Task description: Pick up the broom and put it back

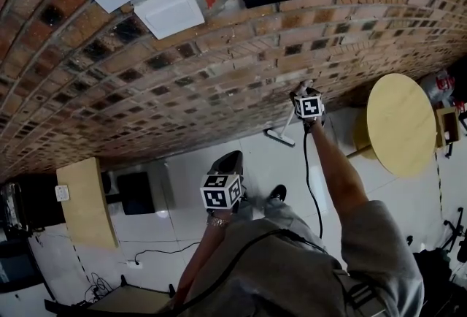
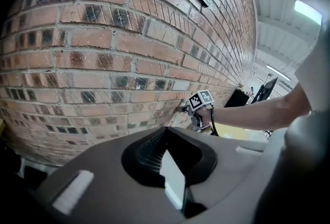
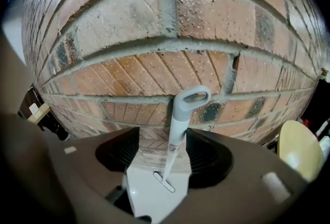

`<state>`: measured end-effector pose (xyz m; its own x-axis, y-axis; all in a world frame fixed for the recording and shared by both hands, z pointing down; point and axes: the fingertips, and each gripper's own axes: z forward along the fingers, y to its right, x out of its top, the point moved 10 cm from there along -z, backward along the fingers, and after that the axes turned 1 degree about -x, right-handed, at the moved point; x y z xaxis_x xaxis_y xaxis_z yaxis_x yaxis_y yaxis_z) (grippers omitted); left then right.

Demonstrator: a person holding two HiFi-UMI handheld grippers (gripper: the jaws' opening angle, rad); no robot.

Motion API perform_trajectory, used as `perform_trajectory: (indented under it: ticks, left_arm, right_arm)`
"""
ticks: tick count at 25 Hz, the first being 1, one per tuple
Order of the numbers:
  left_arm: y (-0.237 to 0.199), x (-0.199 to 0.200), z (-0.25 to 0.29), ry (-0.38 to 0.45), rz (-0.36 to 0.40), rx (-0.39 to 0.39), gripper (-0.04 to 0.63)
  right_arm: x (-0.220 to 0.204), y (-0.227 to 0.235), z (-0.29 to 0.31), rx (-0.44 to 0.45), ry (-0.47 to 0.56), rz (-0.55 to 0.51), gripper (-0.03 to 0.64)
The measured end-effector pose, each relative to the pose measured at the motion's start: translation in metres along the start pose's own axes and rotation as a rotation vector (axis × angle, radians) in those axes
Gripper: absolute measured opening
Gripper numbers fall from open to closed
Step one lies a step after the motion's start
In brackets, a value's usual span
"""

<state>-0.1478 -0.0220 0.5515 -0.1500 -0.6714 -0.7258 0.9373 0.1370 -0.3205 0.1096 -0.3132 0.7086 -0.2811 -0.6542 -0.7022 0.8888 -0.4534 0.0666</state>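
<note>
Head view: the marker cube covers the jaws of the right tongs (image 1: 304, 91), which are held up close to the brick wall (image 1: 182, 82). The jaws of the left tongs (image 1: 227, 158) are likewise hidden under their own body. The broom (image 1: 280, 136) shows only as a pale head on the white floor (image 1: 255, 162) at the foot of the wall, with a thin handle that is hard to follow rising toward the right tongs. It lies well apart from the left tongs. A round bench (image 1: 401, 125) stands to the right, partly cut off by the person's arm.

Left gripper view: the left tongs (image 2: 166, 141) are pressed together at the tips, with nothing between them; only a wedge of floor shows behind the jaws. The right tongs (image 2: 186, 109) appear small against the wall; the broom cannot be made out here.

Right gripper view: the right tongs (image 3: 163, 148) are spread, the gap much wider than the handle. The broom (image 3: 178, 125) stands upright between the jaws, nearer the right-hand one, and no pinch on it is visible. Its grey loop end (image 3: 191, 97) lies against the brick, and its head (image 3: 164, 181) appears tiny on the floor below
</note>
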Motion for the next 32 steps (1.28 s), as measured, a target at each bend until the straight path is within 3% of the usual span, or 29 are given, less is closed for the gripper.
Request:
perform_trajectory:
  ticks: [16, 21, 25, 29, 32]
  left_arm:
    - [0.008, 0.002, -0.002, -0.010, 0.055, -0.058, -0.005]
    - [0.012, 0.001, 0.001, -0.012, 0.065, -0.084, -0.005]
    - [0.016, 0.008, 0.005, 0.000, 0.081, -0.121, -0.005]
    - [0.020, 0.023, 0.009, 0.027, 0.109, -0.151, -0.005]
    - [0.029, 0.031, 0.019, 0.032, 0.128, -0.193, -0.005]
  right_arm:
    - [-0.019, 0.024, -0.032, -0.031, 0.012, 0.082, 0.242]
    - [-0.044, 0.027, -0.048, -0.045, -0.001, 0.139, 0.239]
    - [-0.081, -0.012, -0.095, 0.001, 0.068, 0.278, 0.227]
    - [-0.090, -0.084, -0.170, 0.147, 0.238, 0.444, 0.130]
    - [-0.084, -0.113, -0.208, 0.191, 0.320, 0.477, 0.061]
